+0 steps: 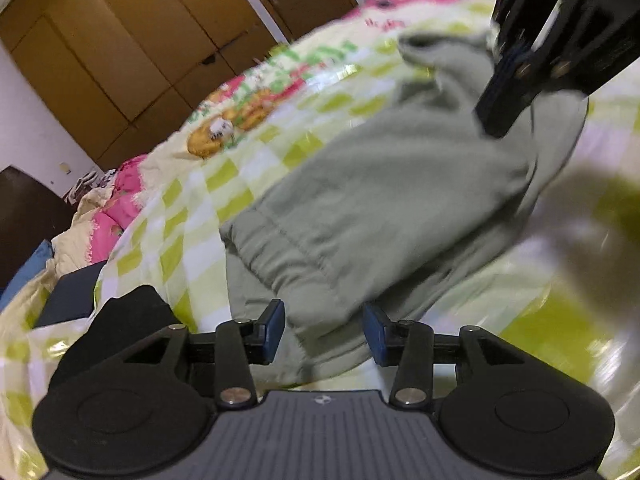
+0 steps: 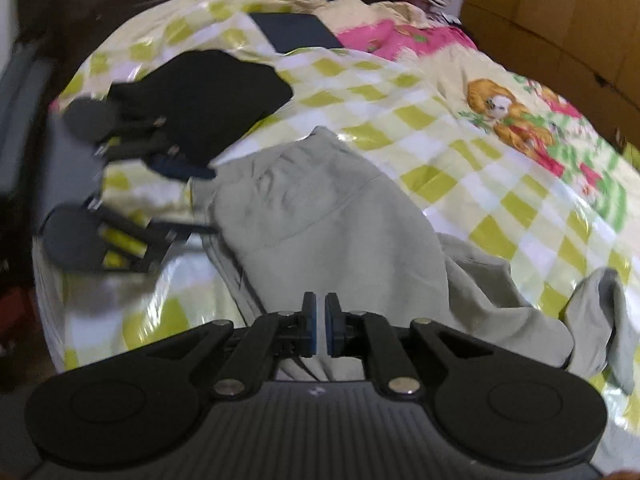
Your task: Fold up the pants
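Observation:
Pale grey-green pants [image 1: 400,184] lie folded over on the checked bedspread [image 1: 224,168], waistband toward the left wrist camera. My left gripper [image 1: 324,332] is open, its blue pads on either side of the waistband edge and not pressing it. From the right wrist view the left gripper [image 2: 192,200] sits at the left edge of the pants [image 2: 332,232]. My right gripper [image 2: 321,328] hovers just over the cloth, its pads a thin slit apart with nothing pinched. It also shows top right, the right gripper [image 1: 500,108] tip down on the pants' far part. One leg end [image 2: 600,320] trails right.
A black garment [image 2: 208,92] lies on the bedspread [image 2: 460,160] beyond the left gripper, and a dark blue folded item [image 2: 296,30] behind it. Pink bedding [image 2: 400,36] is bunched near the headboard. Brown wardrobe doors [image 1: 140,40] stand beside the bed.

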A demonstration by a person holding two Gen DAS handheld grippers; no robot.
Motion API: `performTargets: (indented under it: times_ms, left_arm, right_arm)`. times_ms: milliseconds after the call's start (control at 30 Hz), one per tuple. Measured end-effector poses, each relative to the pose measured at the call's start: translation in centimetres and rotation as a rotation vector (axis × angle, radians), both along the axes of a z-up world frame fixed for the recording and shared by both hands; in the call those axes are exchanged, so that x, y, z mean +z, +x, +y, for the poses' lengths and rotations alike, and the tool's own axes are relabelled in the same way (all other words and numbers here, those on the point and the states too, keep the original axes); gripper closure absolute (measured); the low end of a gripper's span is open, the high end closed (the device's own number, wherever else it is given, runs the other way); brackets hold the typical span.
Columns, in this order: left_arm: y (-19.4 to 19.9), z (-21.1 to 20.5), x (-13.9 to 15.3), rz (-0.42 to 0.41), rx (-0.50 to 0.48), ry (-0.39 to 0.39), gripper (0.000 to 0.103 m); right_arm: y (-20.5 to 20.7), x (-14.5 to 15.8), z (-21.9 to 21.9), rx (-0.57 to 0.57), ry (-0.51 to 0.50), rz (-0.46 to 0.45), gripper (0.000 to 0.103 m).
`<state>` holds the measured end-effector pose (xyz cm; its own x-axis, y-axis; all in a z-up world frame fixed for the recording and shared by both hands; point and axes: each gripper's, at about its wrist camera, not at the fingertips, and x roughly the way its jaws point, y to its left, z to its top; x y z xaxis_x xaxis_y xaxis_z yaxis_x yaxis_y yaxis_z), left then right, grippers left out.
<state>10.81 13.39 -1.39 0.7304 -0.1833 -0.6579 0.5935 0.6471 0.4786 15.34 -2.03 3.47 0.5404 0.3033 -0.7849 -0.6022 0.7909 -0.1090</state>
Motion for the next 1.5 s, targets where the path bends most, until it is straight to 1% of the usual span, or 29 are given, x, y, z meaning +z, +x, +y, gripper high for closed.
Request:
performTargets:
  times_ms: [67,133,167,200,233,267,333,367,433,533,633,667,700,800,867,900,933,967,1000,1033,1100,1233,1267,1300,1333,1367,1433,1500]
  left_arm:
    - [0.7,-0.1,-0.8,0.012,-0.010,0.052,0.053]
    - [1.2,-0.3,-1.1,0.004,-0.012,0.086,0.068]
    - [1.5,-0.3,-1.0,-0.001,0.001,0.081,0.070]
    - [1.9,-0.2,-0.8,-0.001,0.013,0.064,0.072]
    - [2.3,-0.1,-0.3,-0.006,0.032,0.037,0.076]
    - [2.6,0.1,0.0,-0.013,0.046,0.014,0.078]
    - [2.9,0.4,0.7,-0.031,0.067,-0.029,0.082]
    - [3.2,0.5,0.8,-0.037,0.073,-0.041,0.084]
    - [3.5,0.5,0.8,-0.035,0.081,-0.055,0.085]
    - [3.5,0.5,0.3,-0.024,0.072,-0.041,0.086]
    - [1.9,1.2,0.8,-0.030,0.025,-0.045,0.084]
    - [1.2,1.3,0.9,-0.044,0.000,-0.031,0.084]
    - [0.5,1.3,0.9,-0.054,-0.025,-0.010,0.081]
    - [-0.4,1.1,0.4,-0.062,-0.066,0.047,0.075]
    - [-0.5,0.8,-0.1,-0.088,-0.068,0.081,0.072]
    - [-0.4,0.6,-0.2,-0.092,-0.073,0.087,0.069]
    - [-0.4,0.5,-0.3,-0.091,-0.081,0.091,0.063]
    - [-0.5,0.3,-0.5,-0.092,-0.094,0.101,0.060]
    - [-0.7,0.2,-0.6,-0.099,-0.115,0.114,0.056]
    - [-1.1,0.2,-0.6,-0.111,-0.140,0.130,0.052]
    - [-1.5,0.0,-0.7,-0.125,-0.161,0.153,0.049]
    - [-0.8,-0.9,-1.3,-0.161,-0.156,0.177,0.050]
    - [-0.4,-1.2,-1.4,-0.170,-0.151,0.180,0.053]
    - [0.1,-1.5,-1.5,-0.182,-0.140,0.177,0.062]
    - [0.6,-1.6,-1.4,-0.186,-0.127,0.173,0.068]
    - [1.0,-1.6,-1.1,-0.185,-0.118,0.163,0.071]
    - [1.3,-1.4,-0.4,-0.187,-0.115,0.142,0.075]
    - [1.1,-0.8,0.3,-0.210,-0.119,0.150,0.075]
  right_arm:
    - [-0.5,-0.7,0.1,0.022,-0.003,0.019,0.095]
    - [-0.6,-1.6,0.3,0.023,-0.002,0.027,0.091]
    - [-0.7,-1.9,0.5,0.030,-0.012,0.022,0.091]
    - [-0.8,-2.3,0.8,0.035,-0.026,0.008,0.087]
    - [-0.8,-2.7,1.1,0.042,-0.041,-0.003,0.080]
    - [-0.8,-3.0,1.2,0.044,-0.051,-0.016,0.076]
    - [-0.8,-3.6,1.6,0.052,-0.083,-0.067,0.063]
    - [-0.8,-3.8,1.8,0.056,-0.100,-0.086,0.062]
    - [-0.4,-4.4,2.1,0.041,-0.121,-0.107,0.063]
    - [0.4,-4.7,2.6,0.029,-0.085,-0.059,0.063]
    - [-0.8,-4.0,3.7,0.064,-0.067,-0.102,0.062]
    - [-1.0,-4.0,3.9,0.073,-0.069,-0.112,0.062]
    - [-1.1,-4.2,4.2,0.077,-0.074,-0.115,0.062]
    - [-0.7,-5.5,4.9,0.083,-0.128,-0.105,0.065]
    - [-0.3,-5.8,5.0,0.064,-0.131,-0.107,0.066]
    - [-0.1,-5.8,5.1,0.058,-0.135,-0.115,0.066]
    - [0.0,-5.8,5.1,0.054,-0.148,-0.128,0.069]
    - [0.2,-5.7,5.1,0.045,-0.156,-0.138,0.074]
    - [0.4,-5.5,5.0,0.037,-0.150,-0.132,0.087]
    - [0.8,-5.2,4.8,0.028,-0.123,-0.103,0.097]
    - [1.4,-4.7,4.3,0.005,-0.069,-0.059,0.098]
    - [2.1,-3.8,3.8,-0.037,0.006,-0.025,0.099]
    - [2.2,-3.6,3.8,-0.040,0.020,-0.018,0.099]
    - [2.2,-3.4,3.8,-0.043,0.027,-0.014,0.100]
    - [2.2,-3.2,3.7,-0.042,0.030,-0.014,0.100]
    - [2.1,-3.0,3.8,-0.038,0.030,-0.015,0.100]
    - [1.8,-2.5,3.7,-0.035,0.036,-0.015,0.100]
    - [1.8,-1.9,3.8,-0.035,0.055,-0.009,0.100]
